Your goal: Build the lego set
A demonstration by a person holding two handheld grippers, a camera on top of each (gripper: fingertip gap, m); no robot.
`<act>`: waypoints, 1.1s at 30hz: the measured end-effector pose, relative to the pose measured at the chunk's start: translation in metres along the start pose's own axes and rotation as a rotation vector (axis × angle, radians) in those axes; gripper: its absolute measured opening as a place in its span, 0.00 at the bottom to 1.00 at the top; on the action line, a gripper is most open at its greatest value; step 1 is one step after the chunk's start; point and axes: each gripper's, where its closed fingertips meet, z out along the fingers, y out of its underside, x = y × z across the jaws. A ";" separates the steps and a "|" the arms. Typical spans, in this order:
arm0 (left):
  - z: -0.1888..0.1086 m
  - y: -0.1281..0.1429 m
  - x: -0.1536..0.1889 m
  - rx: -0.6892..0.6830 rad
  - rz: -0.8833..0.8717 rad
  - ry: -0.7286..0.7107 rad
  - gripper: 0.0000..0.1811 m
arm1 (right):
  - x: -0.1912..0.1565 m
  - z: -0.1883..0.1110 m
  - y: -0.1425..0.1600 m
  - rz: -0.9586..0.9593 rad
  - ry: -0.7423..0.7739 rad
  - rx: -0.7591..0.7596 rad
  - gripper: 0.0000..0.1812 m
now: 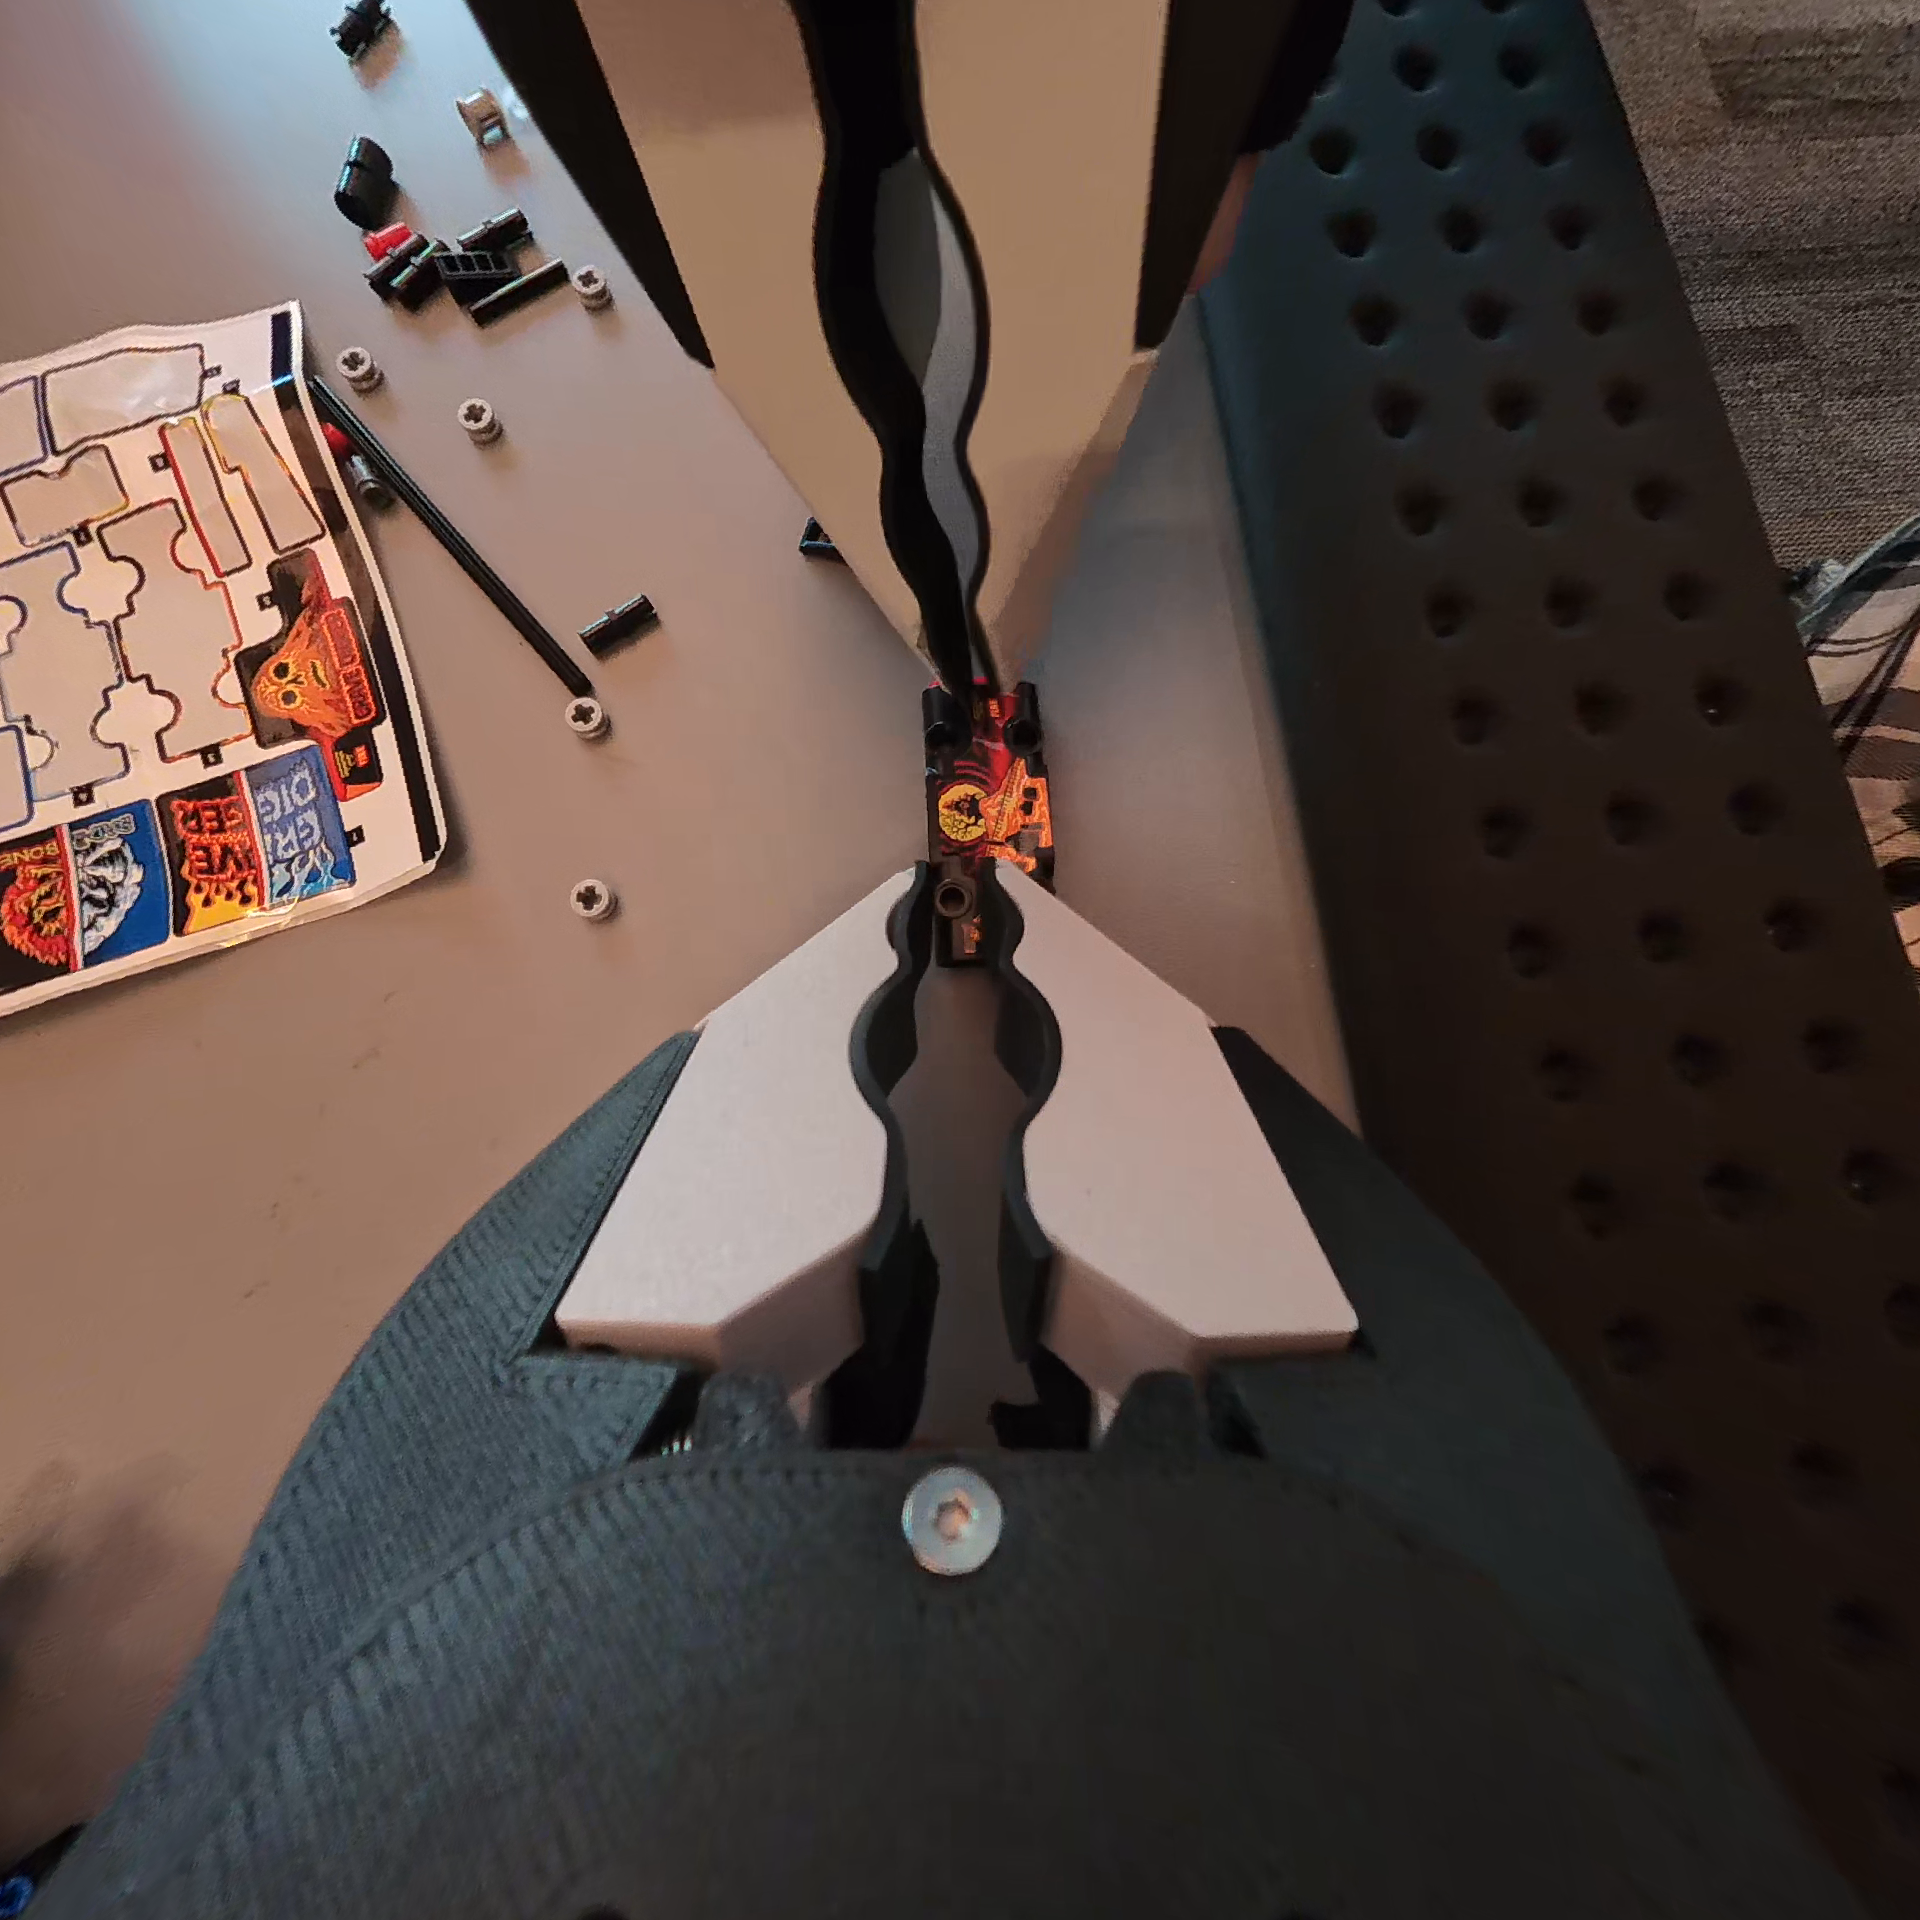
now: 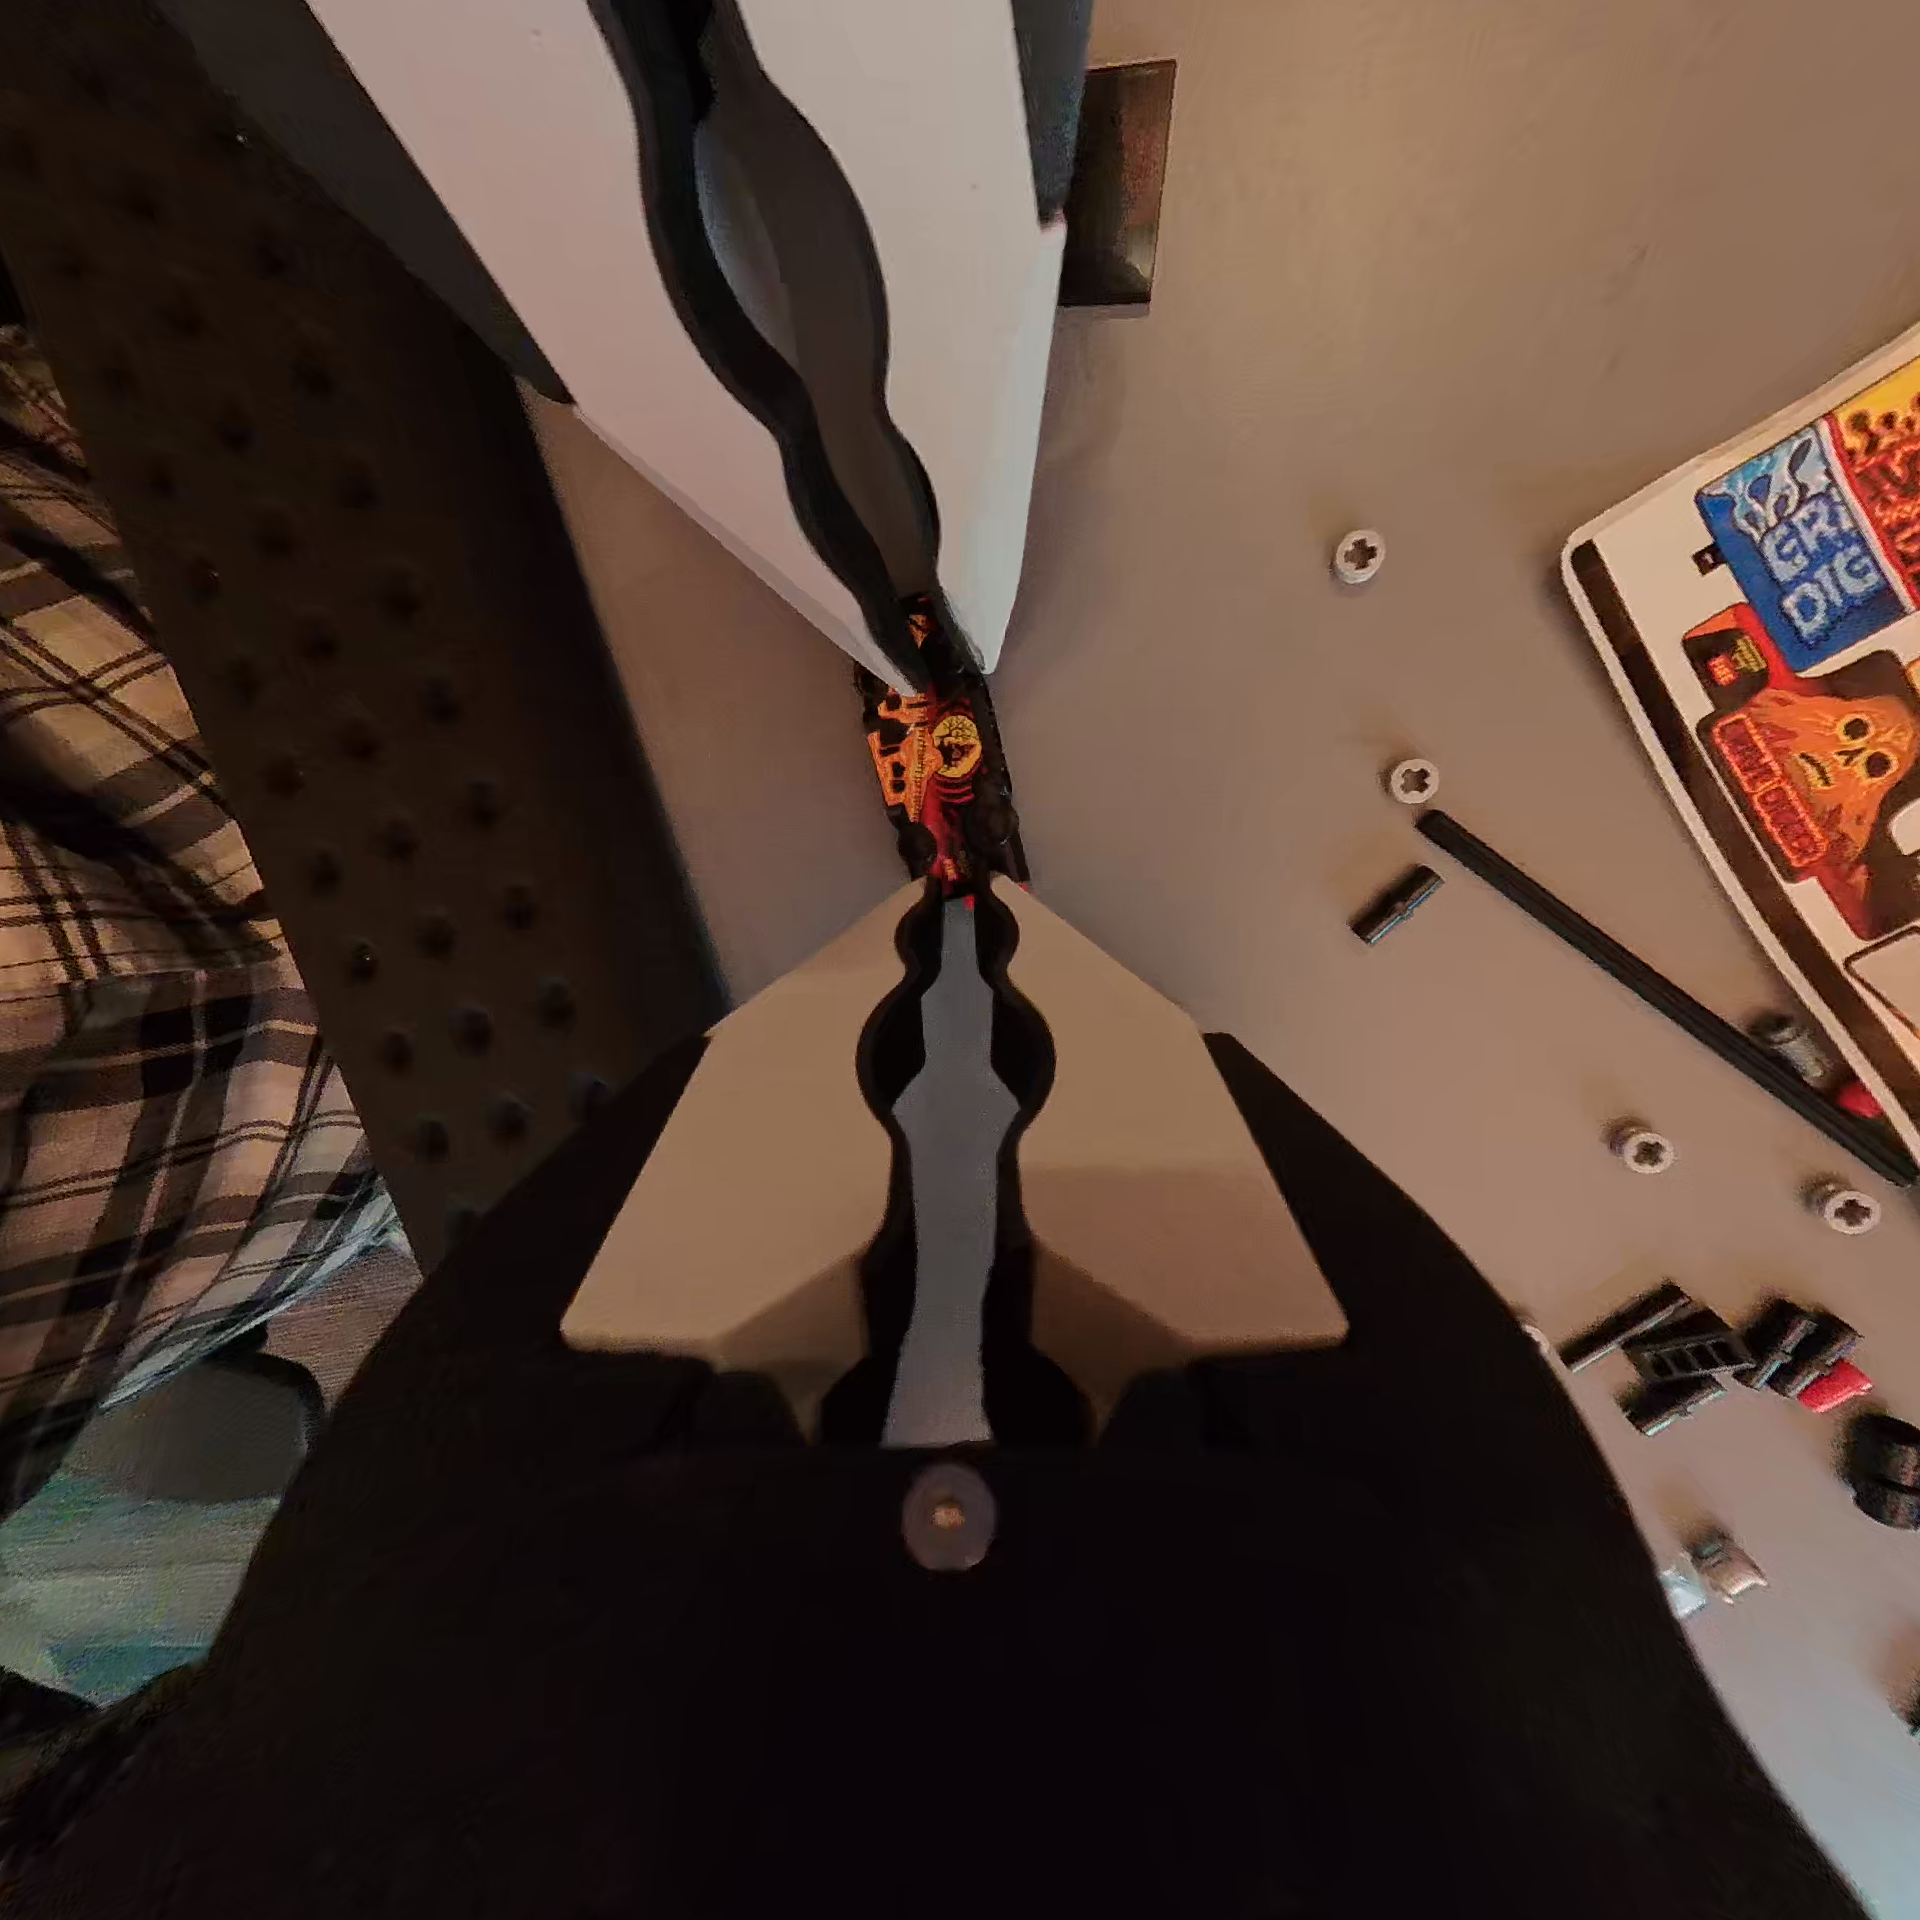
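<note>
A small black lego piece with a red and orange sticker (image 1: pixel 989 816) is held in the air between both grippers, above the table edge. My left gripper (image 1: pixel 961 902) is shut on its near end. My right gripper (image 1: pixel 961 673) comes in from the top of the left wrist view and is shut on the opposite end, where a bit of red shows. In the right wrist view the same piece (image 2: pixel 935 769) sits between my right gripper (image 2: pixel 961 902) at the bottom and my left gripper (image 2: pixel 940 657) at the top. The fingers hide both ends of the piece.
On the grey table (image 1: pixel 312 1143) lie a sticker sheet (image 1: pixel 187 665) (image 2: pixel 1787 748), a long black axle (image 1: pixel 457 540) (image 2: pixel 1662 997), several grey bushes (image 1: pixel 587 717), a short black pin (image 1: pixel 618 623) and a cluster of small black and red parts (image 1: pixel 457 265) (image 2: pixel 1714 1361). A black perforated panel (image 1: pixel 1558 727) (image 2: pixel 312 623) runs beside the table. Left and right tips are no more than a few centimetres apart.
</note>
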 end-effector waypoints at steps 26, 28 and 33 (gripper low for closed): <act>0.004 -0.003 0.000 -0.018 0.035 -0.038 0.00 | 0.009 -0.013 -0.001 0.021 0.205 0.165 0.08; 0.004 -0.003 0.000 -0.019 0.039 -0.039 0.00 | 0.007 -0.010 -0.007 0.022 0.208 0.188 0.08; 0.004 -0.003 0.000 -0.019 0.046 -0.041 0.00 | 0.008 -0.005 -0.009 0.026 0.186 0.226 0.08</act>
